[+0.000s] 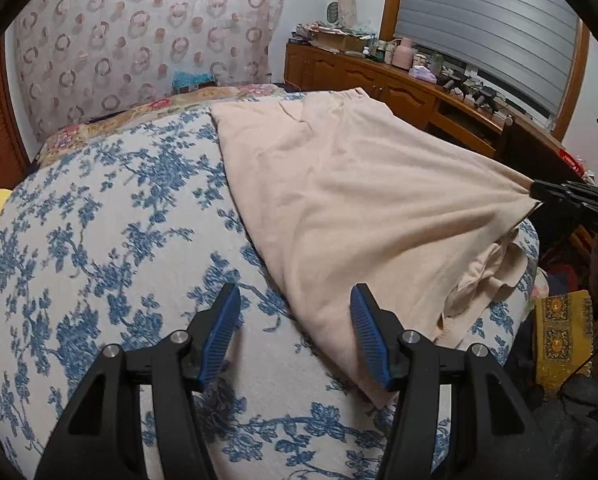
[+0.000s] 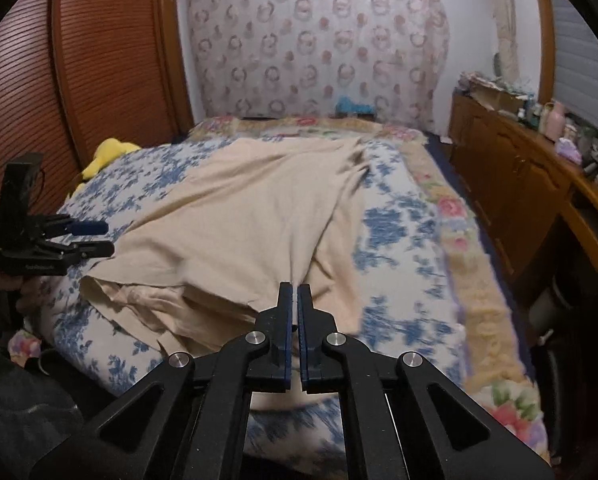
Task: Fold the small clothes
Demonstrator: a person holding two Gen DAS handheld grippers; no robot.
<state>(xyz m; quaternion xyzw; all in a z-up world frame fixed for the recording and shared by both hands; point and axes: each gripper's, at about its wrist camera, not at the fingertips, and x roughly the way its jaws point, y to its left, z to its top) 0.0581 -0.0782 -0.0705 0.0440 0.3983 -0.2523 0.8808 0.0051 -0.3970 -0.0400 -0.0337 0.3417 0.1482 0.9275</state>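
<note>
A beige garment [image 1: 351,200] lies spread on a bed [image 1: 99,240] covered in a white quilt with blue flower print. The cloth is plain, soft and lightly creased. In the left wrist view it runs from the far part of the bed down toward the near edge, its left border a straight diagonal line. Its near right part is bunched, showing several loose layers and a raw hem.

The right gripper [image 2: 298,292] has its fingers together, clamped on a near edge of the garment; in the left wrist view the cloth is drawn up into a taut peak at that gripper [image 1: 539,194], with creases fanning out from the pinch.

The left gripper [image 1: 295,304] has its fingers apart, nothing between them; the right blue pad [image 1: 369,336] overlaps the garment's near corner in that view, and contact cannot be told.

A yellow item [image 2: 107,152] lies at the bed's far left by a wooden slatted door [image 2: 99,60]. A wooden cabinet [image 2: 519,184] with clutter stands along the right.
</note>
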